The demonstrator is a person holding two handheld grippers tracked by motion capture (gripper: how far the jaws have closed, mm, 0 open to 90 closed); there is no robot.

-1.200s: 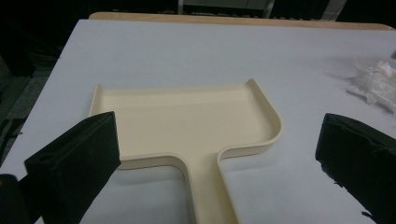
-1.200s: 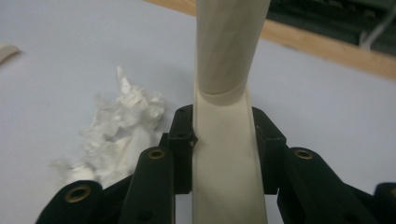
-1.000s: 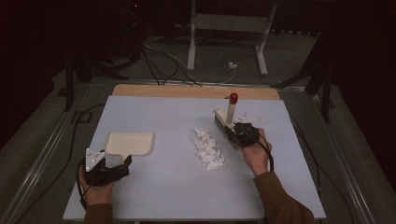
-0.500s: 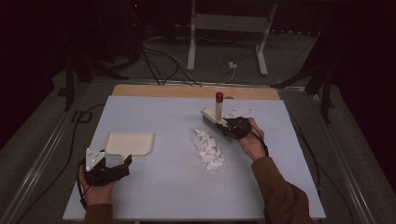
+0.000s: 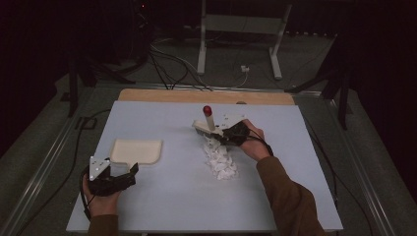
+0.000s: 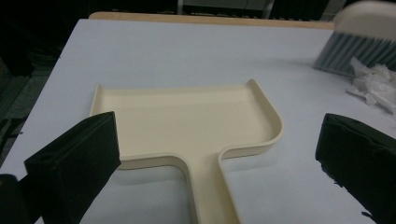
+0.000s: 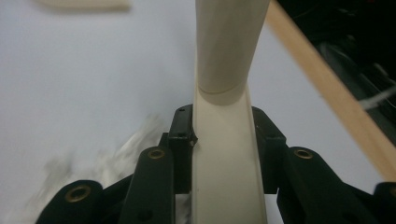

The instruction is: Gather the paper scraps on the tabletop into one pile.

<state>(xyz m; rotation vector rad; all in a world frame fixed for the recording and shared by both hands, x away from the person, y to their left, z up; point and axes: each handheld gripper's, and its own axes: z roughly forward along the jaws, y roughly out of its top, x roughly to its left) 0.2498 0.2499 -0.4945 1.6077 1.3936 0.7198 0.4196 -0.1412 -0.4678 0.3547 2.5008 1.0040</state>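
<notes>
Right gripper [image 5: 227, 133] pinched the cream brush [image 5: 205, 124] by its handle, bristles at the top end of the shredded-paper pile [image 5: 220, 160], centre-right of the high view. Left gripper [image 5: 123, 173] sat lower left with jaws spread, the dustpan handle between them but not clamped; dustpan [image 5: 136, 150] lay centre-left, well apart from the pile. Risks — a hard stroke would scatter scraps; an ungripped pan could slide when scraps were pushed against it.

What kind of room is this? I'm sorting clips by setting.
Probably a lab or recording studio, not a home: a bare table in a dark room, loose cables on the floor, and a metal stand behind.
</notes>
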